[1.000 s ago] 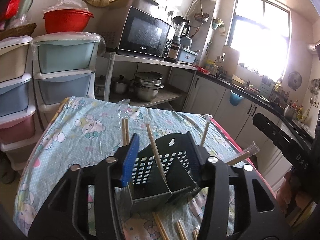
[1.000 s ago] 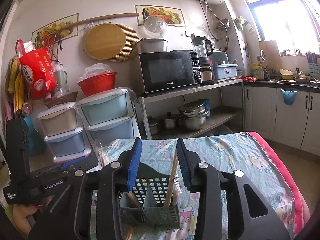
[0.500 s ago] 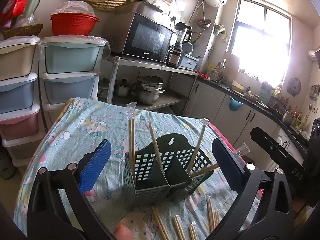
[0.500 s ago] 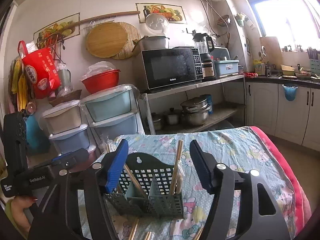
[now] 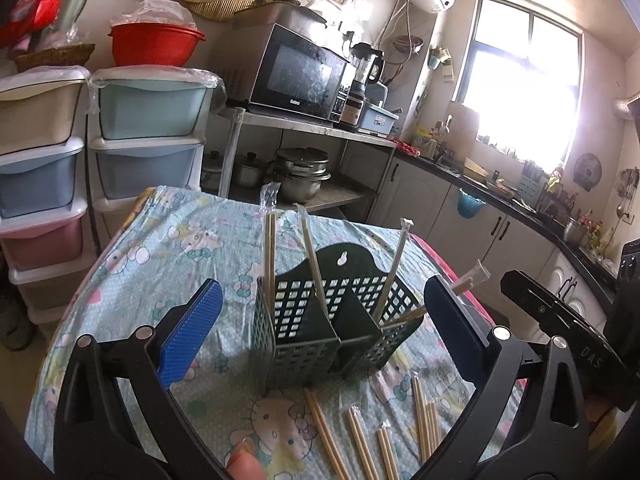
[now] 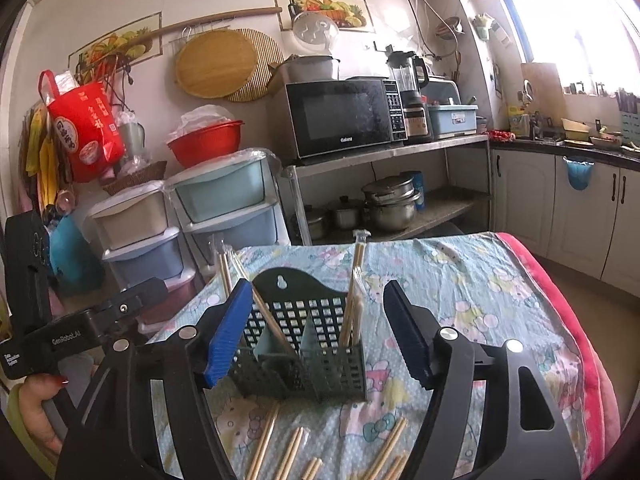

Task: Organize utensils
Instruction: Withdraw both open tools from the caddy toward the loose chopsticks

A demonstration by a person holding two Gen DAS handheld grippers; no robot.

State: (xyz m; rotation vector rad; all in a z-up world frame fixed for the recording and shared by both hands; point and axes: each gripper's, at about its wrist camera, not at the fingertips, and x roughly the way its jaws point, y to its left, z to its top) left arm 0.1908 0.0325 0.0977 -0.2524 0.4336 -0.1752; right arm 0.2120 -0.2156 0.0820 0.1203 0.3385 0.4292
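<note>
A dark green perforated caddy (image 5: pixel 296 344) (image 6: pixel 332 372) stands on the cartoon-print tablecloth (image 5: pixel 160 264) (image 6: pixel 500 300). Several plastic-wrapped chopsticks (image 5: pixel 270 256) (image 6: pixel 356 280) lean upright in its compartments. More wrapped chopsticks (image 5: pixel 360 436) (image 6: pixel 280 444) lie loose on the cloth in front of it. My left gripper (image 5: pixel 320 336) is open wide, its blue pads well clear on either side of the caddy. My right gripper (image 6: pixel 318 334) has its jaws opening; the caddy shows between the pads, which do not touch it. Neither gripper holds anything.
Stacked plastic drawers (image 5: pixel 148 108) and a metal shelf with a microwave (image 5: pixel 300 76) and pots stand behind the table. Kitchen counters (image 6: pixel 560 200) run along the right. The table's red edge (image 6: pixel 560 320) is at the right. A hand (image 6: pixel 36 404) holds the left gripper.
Both grippers have opened and drawn back from the caddy. The chopsticks that stood between their jaws now lean in the caddy on their own.
</note>
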